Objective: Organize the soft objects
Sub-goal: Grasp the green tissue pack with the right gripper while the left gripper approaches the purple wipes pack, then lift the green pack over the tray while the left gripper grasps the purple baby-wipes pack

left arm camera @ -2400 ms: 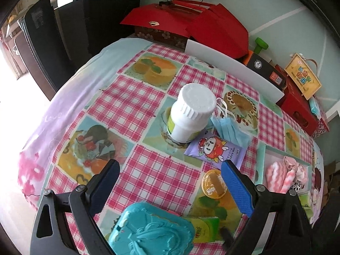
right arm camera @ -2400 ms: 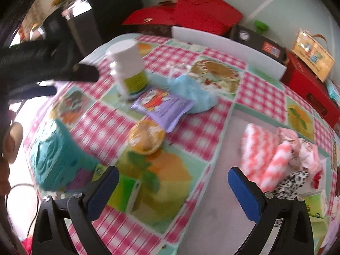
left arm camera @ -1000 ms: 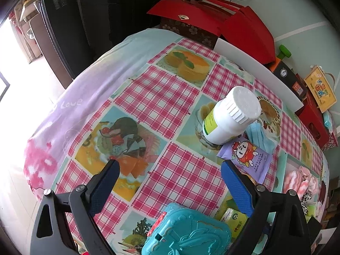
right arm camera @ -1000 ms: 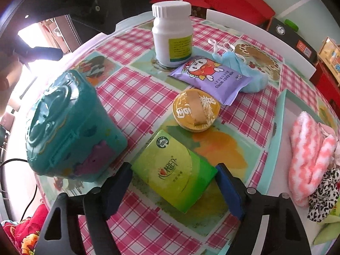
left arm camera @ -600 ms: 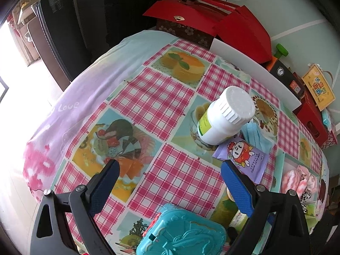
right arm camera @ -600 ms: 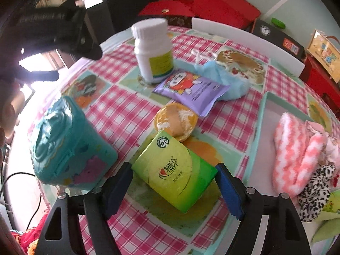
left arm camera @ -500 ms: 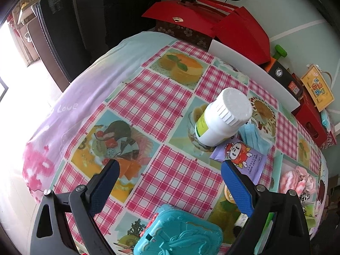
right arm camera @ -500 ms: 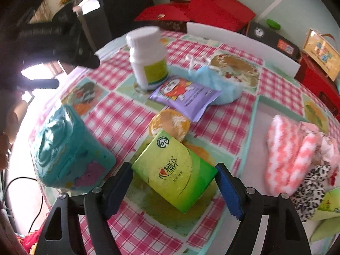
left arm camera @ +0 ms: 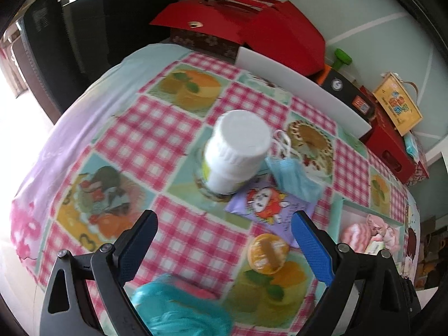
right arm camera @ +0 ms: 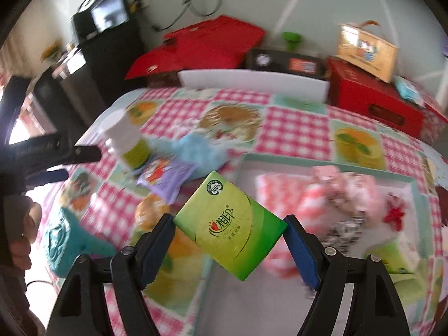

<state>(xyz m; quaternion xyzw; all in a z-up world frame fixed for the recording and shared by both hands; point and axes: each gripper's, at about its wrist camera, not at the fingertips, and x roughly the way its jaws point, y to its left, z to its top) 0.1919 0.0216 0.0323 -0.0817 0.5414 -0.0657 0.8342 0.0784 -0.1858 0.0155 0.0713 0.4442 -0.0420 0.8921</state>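
Note:
My right gripper (right arm camera: 228,247) is shut on a green tissue pack (right arm camera: 229,224) and holds it in the air beside the left edge of the tray (right arm camera: 246,162). The tray holds pink striped cloths (right arm camera: 282,193), a leopard-print item and another green pack (right arm camera: 397,254). My left gripper (left arm camera: 224,240) is open and empty above the table. A purple wipes pack (left arm camera: 266,204), a blue face mask (left arm camera: 294,176) and a white bottle (left arm camera: 235,151) lie ahead of it. The tray also shows in the left wrist view (left arm camera: 344,204) at the right.
A round orange packet (left arm camera: 268,252) and a teal toy case (left arm camera: 179,308) lie near the table's front. Red boxes (left arm camera: 252,28), a white board (left arm camera: 302,84) and a yellow bag (left arm camera: 397,103) line the back edge. The left gripper shows in the right wrist view (right arm camera: 50,151).
My right gripper closed on the green tissue pack, lifted it off the table and carried it right toward the tray. My left gripper has swung toward the bottle and the purple pack.

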